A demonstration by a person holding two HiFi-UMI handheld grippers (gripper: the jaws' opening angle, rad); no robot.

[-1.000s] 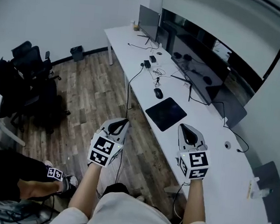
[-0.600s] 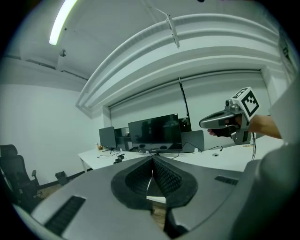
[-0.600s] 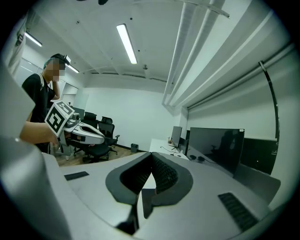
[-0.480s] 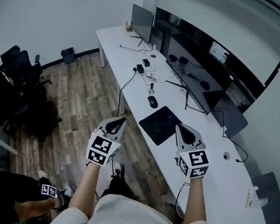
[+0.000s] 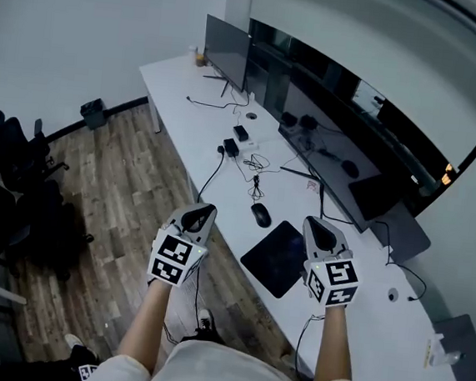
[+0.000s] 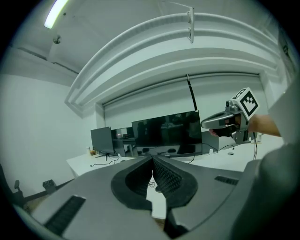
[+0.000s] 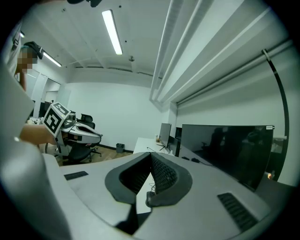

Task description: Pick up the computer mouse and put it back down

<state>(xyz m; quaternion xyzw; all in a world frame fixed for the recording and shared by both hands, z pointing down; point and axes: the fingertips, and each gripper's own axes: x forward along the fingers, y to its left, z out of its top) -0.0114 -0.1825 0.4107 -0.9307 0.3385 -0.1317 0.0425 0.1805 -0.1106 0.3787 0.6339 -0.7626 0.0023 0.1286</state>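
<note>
I am holding both grippers out level in front of me, above the near stretch of the long white worktop. The small black computer mouse is lying on that worktop, just beyond the far corner of the flat black rectangular mouse pad. In the head view it sits between my two grippers and a little ahead of their tips, apart from both.

My left gripper is hanging off the worktop's near edge, over the wooden floor, and its jaws are pressing together with nothing between them. My right gripper is hovering by the pad's right side, and its jaws are likewise closed on nothing.

I am judging this to be the reach toward the mouse: nothing is picked up yet, so the whole lift and set-down is still ahead.

The next move is calling for one pair of jaws to part wide enough to straddle the mouse's sides. I am favouring the right gripper, since it is already over the worktop. It then has to tip down, settle around the rounded shell and close gently, as a smooth curved body is likely to slip from a shallow grip. The thin tangled cables are lying just past the mouse, in front of the wide dark curved monitor, so I am planning to come in from the near side.
</note>
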